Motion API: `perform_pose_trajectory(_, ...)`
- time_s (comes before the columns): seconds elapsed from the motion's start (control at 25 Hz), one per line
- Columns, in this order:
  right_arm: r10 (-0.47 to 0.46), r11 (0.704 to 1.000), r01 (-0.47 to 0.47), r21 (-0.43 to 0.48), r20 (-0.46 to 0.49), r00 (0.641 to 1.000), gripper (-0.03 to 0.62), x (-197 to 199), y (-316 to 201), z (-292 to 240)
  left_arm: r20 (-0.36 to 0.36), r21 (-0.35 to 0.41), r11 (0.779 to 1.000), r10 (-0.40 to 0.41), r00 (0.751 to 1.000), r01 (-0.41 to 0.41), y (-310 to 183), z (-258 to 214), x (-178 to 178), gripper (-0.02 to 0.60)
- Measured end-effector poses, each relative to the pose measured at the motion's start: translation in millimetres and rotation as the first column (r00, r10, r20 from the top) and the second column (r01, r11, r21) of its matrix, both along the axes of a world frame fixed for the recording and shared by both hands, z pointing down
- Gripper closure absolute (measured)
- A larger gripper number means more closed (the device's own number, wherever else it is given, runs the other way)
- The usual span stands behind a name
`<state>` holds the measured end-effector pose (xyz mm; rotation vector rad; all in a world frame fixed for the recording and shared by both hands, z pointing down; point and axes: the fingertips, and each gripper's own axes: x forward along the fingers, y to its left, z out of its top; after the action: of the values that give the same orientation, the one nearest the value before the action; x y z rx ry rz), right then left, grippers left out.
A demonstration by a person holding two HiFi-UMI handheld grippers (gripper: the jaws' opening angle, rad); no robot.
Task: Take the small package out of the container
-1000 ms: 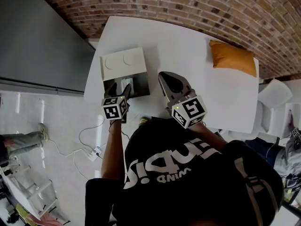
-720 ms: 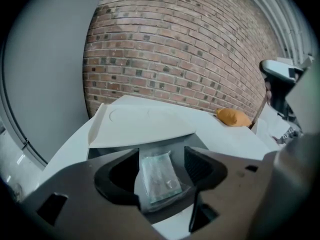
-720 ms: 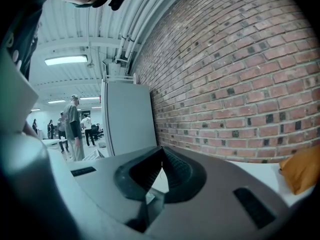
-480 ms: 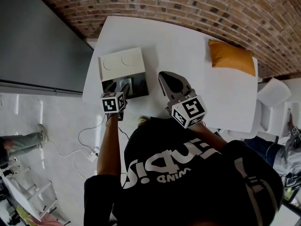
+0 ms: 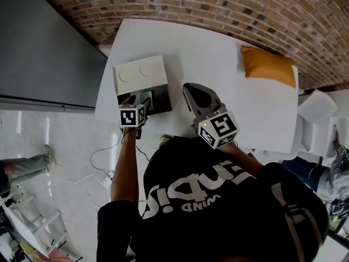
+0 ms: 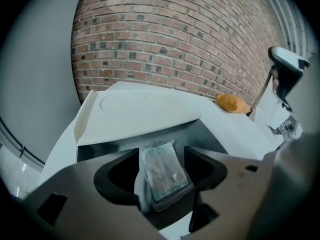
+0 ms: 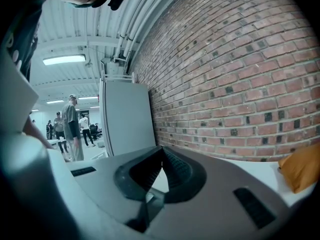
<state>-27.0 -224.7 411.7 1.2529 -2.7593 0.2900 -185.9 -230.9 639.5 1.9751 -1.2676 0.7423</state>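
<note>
A dark container (image 5: pixel 157 99) with its white lid (image 5: pixel 140 72) folded open stands at the left end of the white table (image 5: pixel 218 53). My left gripper (image 5: pixel 139 100) hovers at the container's near edge. In the left gripper view a small clear package (image 6: pixel 161 171) with greenish contents sits pinched between the jaws of the left gripper (image 6: pixel 161 153), above the container's dark opening (image 6: pixel 107 149) and in front of the lid (image 6: pixel 135 114). My right gripper (image 5: pixel 188 88) hangs over the table right of the container, jaws closed tip to tip with nothing in them (image 7: pixel 161 151).
An orange cushion (image 5: pixel 268 65) lies at the table's far right, also seen in the right gripper view (image 7: pixel 302 171). A brick wall (image 5: pixel 229 7) runs behind the table. A tall grey cabinet (image 7: pixel 127 119) stands to the left, with people standing far off behind it.
My left gripper has pulled back a little from inside the container toward the person, with the package between its jaws. The right gripper has stayed still.
</note>
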Motion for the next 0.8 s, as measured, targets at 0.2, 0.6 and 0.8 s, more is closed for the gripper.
perform_pose_trajectory(0.2,0.006,1.000,-0.006,-0.005,-0.004,1.000,0.594,2,-2,2,0.015,-0.031,0.999,0.024,1.000,-0.023,0,10,2,0.304)
perform_pose_trajectory(0.6,0.004,1.000,-0.004,-0.007,-0.009,1.000,0.594,2,-3,2,0.060,-0.064,0.995,0.080,0.995,-0.076,-1,22,6,0.304)
perform_pose_trajectory(0.8,0.006,1.000,-0.007,-0.010,-0.009,1.000,0.594,2,-5,2,0.072,-0.077,0.993,0.091,0.993,-0.086,-3,23,5,0.304)
